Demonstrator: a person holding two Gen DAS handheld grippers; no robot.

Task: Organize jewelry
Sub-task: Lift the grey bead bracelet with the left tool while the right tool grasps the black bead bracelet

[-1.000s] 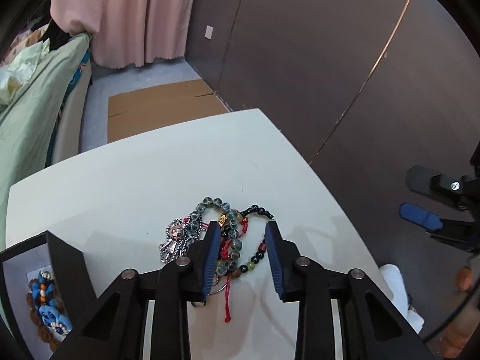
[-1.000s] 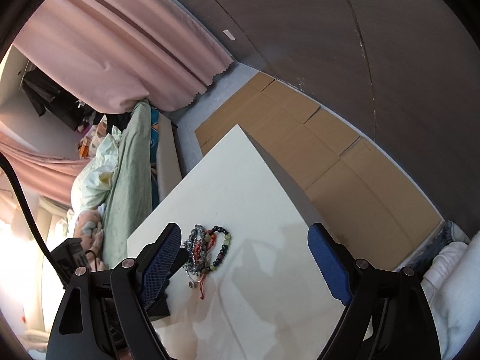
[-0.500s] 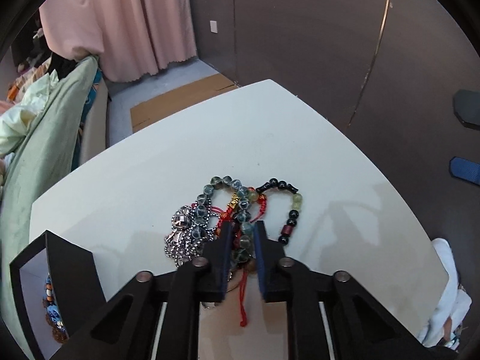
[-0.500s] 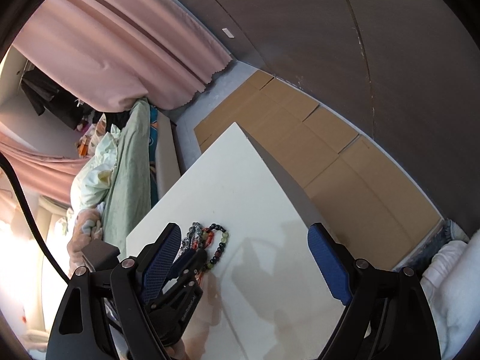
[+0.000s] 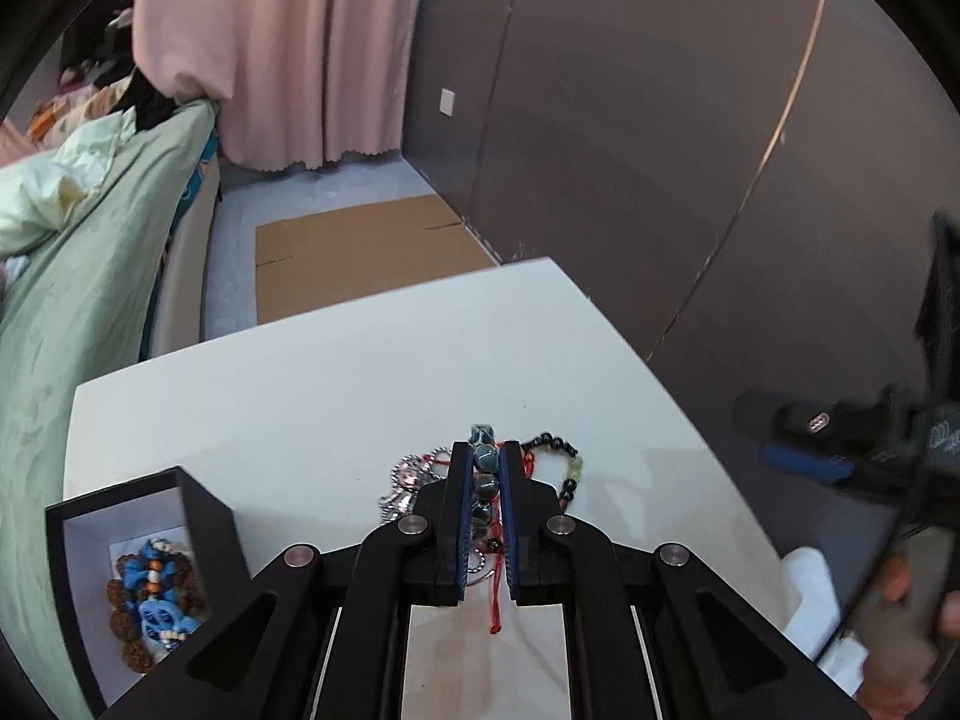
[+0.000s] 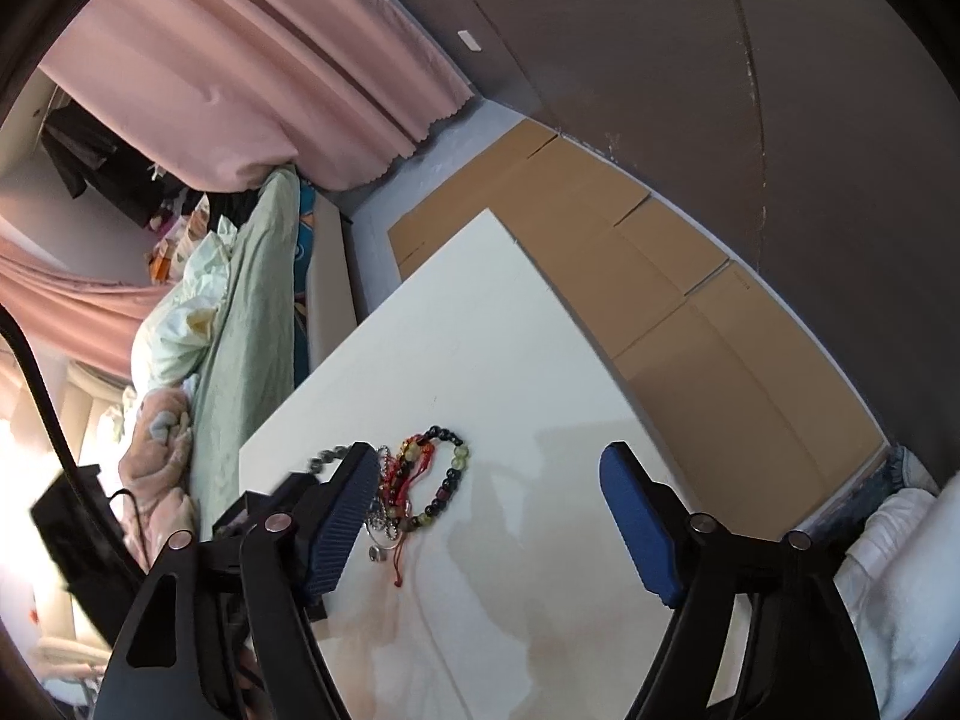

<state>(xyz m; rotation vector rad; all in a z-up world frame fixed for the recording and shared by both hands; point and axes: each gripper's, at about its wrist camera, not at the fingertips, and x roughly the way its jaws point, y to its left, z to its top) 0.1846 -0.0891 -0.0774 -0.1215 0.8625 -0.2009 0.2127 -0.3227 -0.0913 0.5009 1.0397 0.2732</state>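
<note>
The left tool (image 5: 485,468) is clamped narrow on a grey-green glass bead bracelet (image 5: 485,462), whose beads show in a single column between the 2 blue-lined fingers (image 5: 461,516); the rest of its loop is hidden behind the black finger bodies. Under and around the tool lies the remaining jewelry pile (image 6: 414,492) on the white tabletop (image 5: 336,396): a silver beaded chain (image 5: 403,483) just left of the fingers, a red cord bracelet (image 5: 495,600) with its tail hanging down between them, and a black and pale green bead bracelet (image 5: 564,468) to the right. How these strands are tangled cannot be made out.

At the lower left of the left wrist view stands an open black jewelry box (image 5: 204,516) with a white lining, cut off at the edge. Inside it lie blue and brown beaded pieces (image 5: 153,606), too blurred to separate.

The right tool (image 6: 492,522) is spread wide with nothing between its blue pads (image 6: 636,522), hovering above the tabletop near the pile. In the right wrist view its left finger covers part of the pile and most of the left tool, which appears only as a blurred dark shape. In the left wrist view the right tool is a smeared black and blue form at the right edge, with a partly visible hand (image 5: 906,636) below it.
</note>
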